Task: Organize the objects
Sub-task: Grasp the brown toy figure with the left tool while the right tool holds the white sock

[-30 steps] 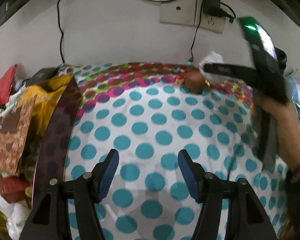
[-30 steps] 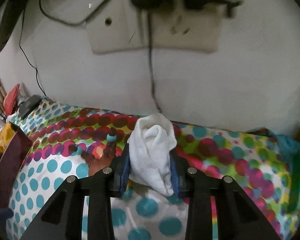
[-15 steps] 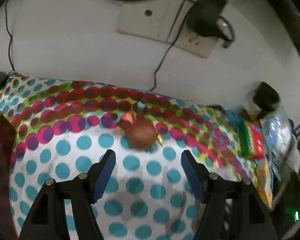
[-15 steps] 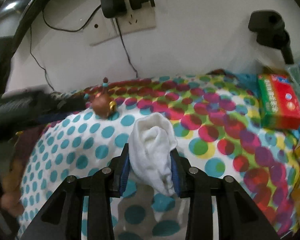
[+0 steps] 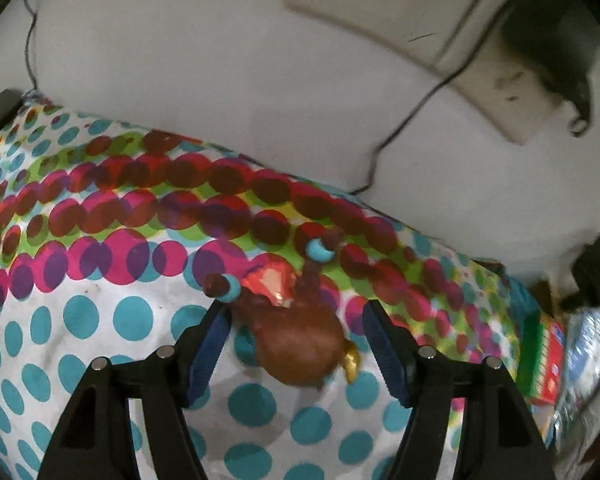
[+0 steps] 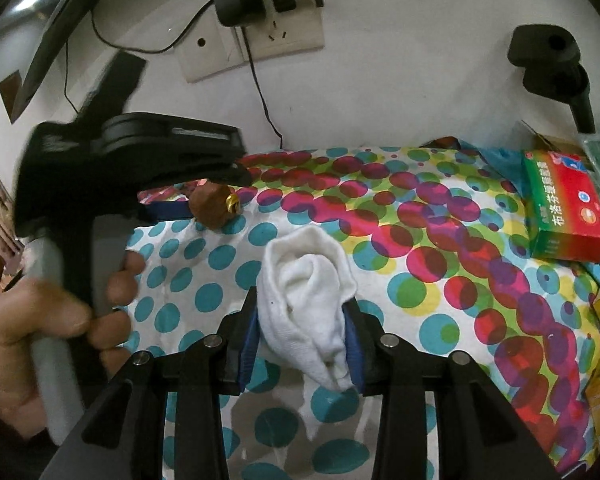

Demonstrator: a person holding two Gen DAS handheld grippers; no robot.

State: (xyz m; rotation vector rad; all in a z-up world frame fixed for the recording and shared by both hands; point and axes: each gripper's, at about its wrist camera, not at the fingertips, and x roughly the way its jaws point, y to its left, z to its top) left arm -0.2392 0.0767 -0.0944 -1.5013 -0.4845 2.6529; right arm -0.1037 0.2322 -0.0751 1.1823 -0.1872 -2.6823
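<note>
left wrist view low, close over dotted cloth (image 5: 100,320), facing wall socket (image 5: 440,32). right wrist view higher, further back, same wall. both share brown toy (image 5: 300,344), green-red box (image 6: 564,208).

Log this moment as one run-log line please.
left gripper: open, straddling brown ornament | right gripper: shut on white cloth | surface: dotted tablecloth

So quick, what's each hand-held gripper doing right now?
Left hand-held gripper: open, fingers either side of the brown toy, not holding it yet.
Right hand-held gripper: shut on the white cloth.
</note>
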